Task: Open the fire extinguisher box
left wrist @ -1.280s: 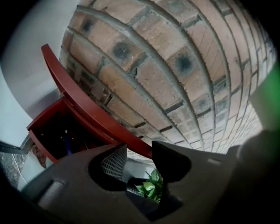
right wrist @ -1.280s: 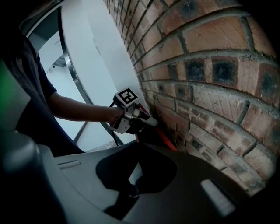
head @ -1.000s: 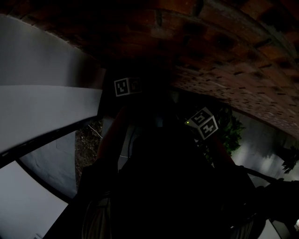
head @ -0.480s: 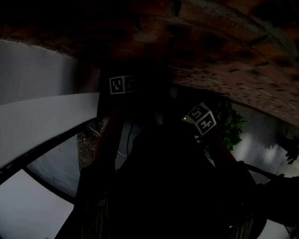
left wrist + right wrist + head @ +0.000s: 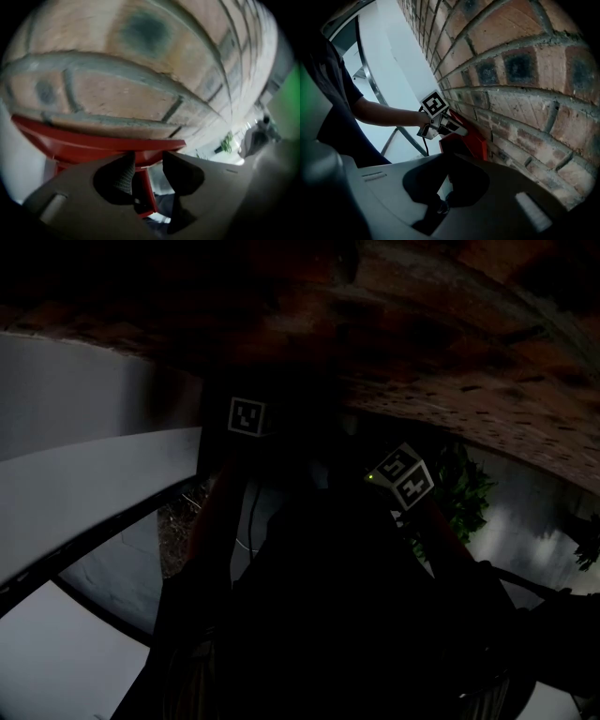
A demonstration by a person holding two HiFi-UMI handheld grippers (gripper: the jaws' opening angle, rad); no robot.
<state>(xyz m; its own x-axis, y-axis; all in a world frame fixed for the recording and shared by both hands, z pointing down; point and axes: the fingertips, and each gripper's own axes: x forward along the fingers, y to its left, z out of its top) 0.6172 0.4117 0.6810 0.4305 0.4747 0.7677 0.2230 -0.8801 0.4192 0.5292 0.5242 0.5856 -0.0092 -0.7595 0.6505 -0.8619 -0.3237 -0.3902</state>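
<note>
The fire extinguisher box (image 5: 469,137) is red and stands against the brick wall (image 5: 525,70). In the left gripper view its red top edge (image 5: 93,140) runs across the frame. My left gripper (image 5: 147,161) has that red edge between its fingertips, and the edge fills the gap. A red upright strip (image 5: 146,190) shows lower between the fingers. From the right gripper view the left gripper (image 5: 454,127) reaches onto the box's top. My right gripper (image 5: 445,180) hangs back from the box, its jaws too dark to read. The head view is very dark and shows only both marker cubes (image 5: 247,416) (image 5: 403,476).
Brick wall (image 5: 450,352) fills the top of the head view. A pale curved wall with a dark rail (image 5: 84,512) lies left. A green plant (image 5: 466,491) stands right of the right cube. A person's bare forearm (image 5: 384,115) carries the left gripper, trailing a cable (image 5: 425,145).
The left gripper has rolled about its own axis: its cube showed two marker faces before and shows one now. The right cube has stayed put.
</note>
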